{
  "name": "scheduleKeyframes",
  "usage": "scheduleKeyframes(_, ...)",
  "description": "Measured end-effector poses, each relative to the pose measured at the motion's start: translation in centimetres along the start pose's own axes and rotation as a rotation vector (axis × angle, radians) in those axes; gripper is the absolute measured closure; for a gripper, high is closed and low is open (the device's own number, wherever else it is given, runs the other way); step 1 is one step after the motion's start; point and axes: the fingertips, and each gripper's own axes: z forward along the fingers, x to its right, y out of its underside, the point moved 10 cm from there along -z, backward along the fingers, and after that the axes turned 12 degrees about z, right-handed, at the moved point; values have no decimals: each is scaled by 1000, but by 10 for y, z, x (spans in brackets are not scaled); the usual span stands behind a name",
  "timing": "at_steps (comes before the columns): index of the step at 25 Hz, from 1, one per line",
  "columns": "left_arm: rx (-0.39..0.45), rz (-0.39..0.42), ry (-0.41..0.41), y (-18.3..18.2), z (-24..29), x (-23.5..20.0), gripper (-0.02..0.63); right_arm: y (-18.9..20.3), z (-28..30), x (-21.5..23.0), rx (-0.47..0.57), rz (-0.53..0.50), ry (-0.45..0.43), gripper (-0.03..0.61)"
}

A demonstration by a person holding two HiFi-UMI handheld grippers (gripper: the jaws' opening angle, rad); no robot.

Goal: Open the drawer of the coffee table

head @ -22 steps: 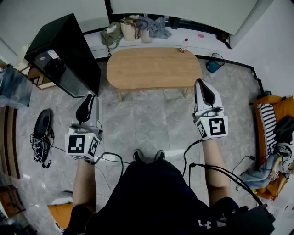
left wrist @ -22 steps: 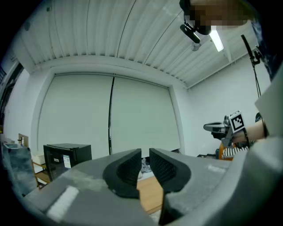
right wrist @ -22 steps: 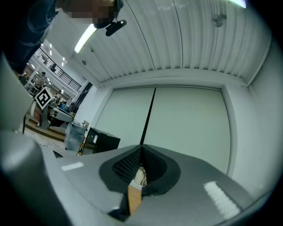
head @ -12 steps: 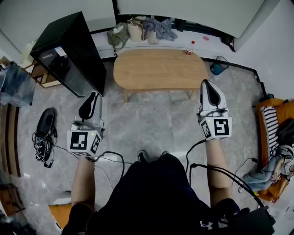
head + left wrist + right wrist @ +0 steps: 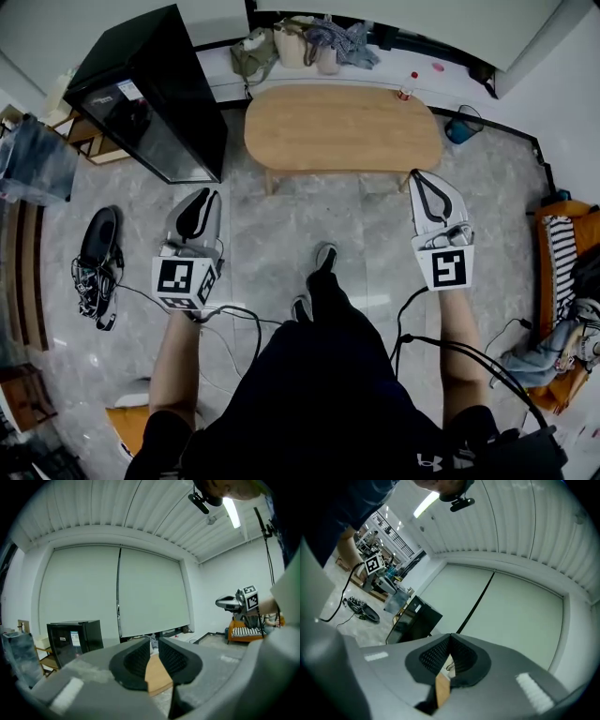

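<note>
Left claw (image 5: 199,199) and right claw (image 5: 422,180) are hovering over the grey floor (image 5: 281,244), each pinched shut on nothing, both pointing toward the wooden table (image 5: 342,127), which is standing apart from them near the far wall, its drawer not showing. A black cabinet (image 5: 150,94) is standing off the table's left end; a small bottle (image 5: 407,86) is sitting at its far right edge.
</note>
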Motion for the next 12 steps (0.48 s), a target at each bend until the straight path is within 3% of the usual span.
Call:
scheduleKeyframes(5, -59, 1, 33, 26, 40, 4, 552, 40, 30, 37, -2, 169, 22, 577)
scheduleKeyframes(10, -182, 17, 104, 58, 83, -11, 552, 128, 61, 91, 29, 553, 94, 575)
scheduleKeyframes(12, -219, 45, 124, 73, 107, -12, 551, 166, 70, 109, 3, 656, 130, 575)
